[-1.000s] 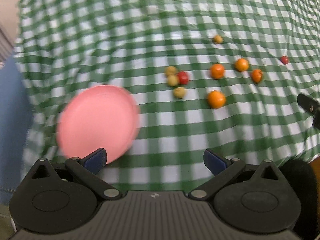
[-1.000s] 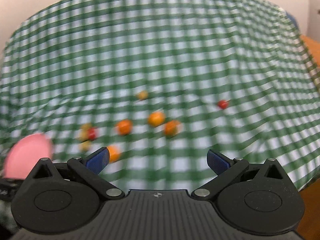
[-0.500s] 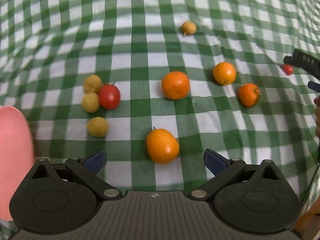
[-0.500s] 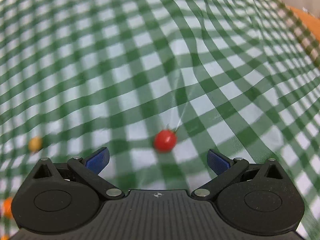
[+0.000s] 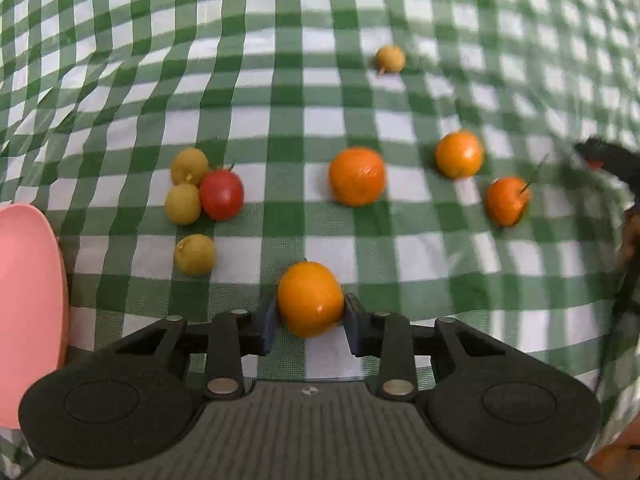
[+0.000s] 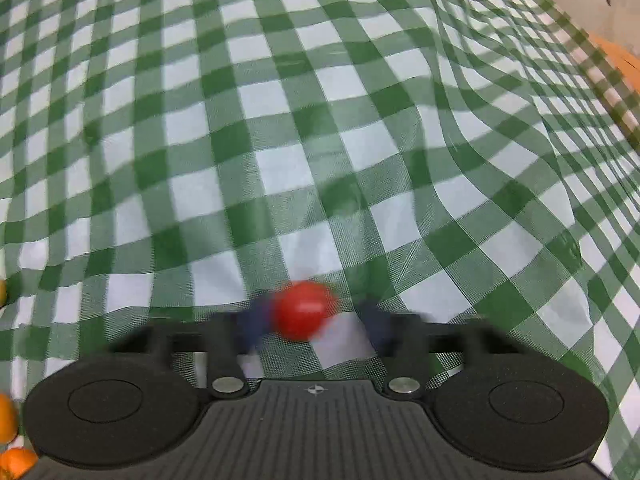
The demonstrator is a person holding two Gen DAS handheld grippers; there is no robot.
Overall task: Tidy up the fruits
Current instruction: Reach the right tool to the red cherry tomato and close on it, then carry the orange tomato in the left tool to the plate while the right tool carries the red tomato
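On the green-checked cloth (image 5: pixel 320 120), my left gripper (image 5: pixel 309 320) is closing on the nearest orange (image 5: pixel 310 298), and both blue pads press its sides. Three more oranges (image 5: pixel 357 176) (image 5: pixel 459 154) (image 5: pixel 508 201) lie beyond it. A red tomato (image 5: pixel 221 195) touches two yellow-green fruits (image 5: pixel 189 166) (image 5: pixel 183 203). In the right wrist view my right gripper (image 6: pixel 312 324) is shut on a small red cherry tomato (image 6: pixel 306 314); its pads are blurred.
A pink plate (image 5: pixel 28 312) lies at the left edge. Another yellow-green fruit (image 5: pixel 195 254) sits near it and one more (image 5: pixel 390 59) lies far back. The cloth's right edge (image 6: pixel 600 52) drops off, with an orange surface beyond it.
Both grippers came down close to the cloth with jaws wide, then closed. The left one closed on the nearest orange and the right one on the cherry tomato.
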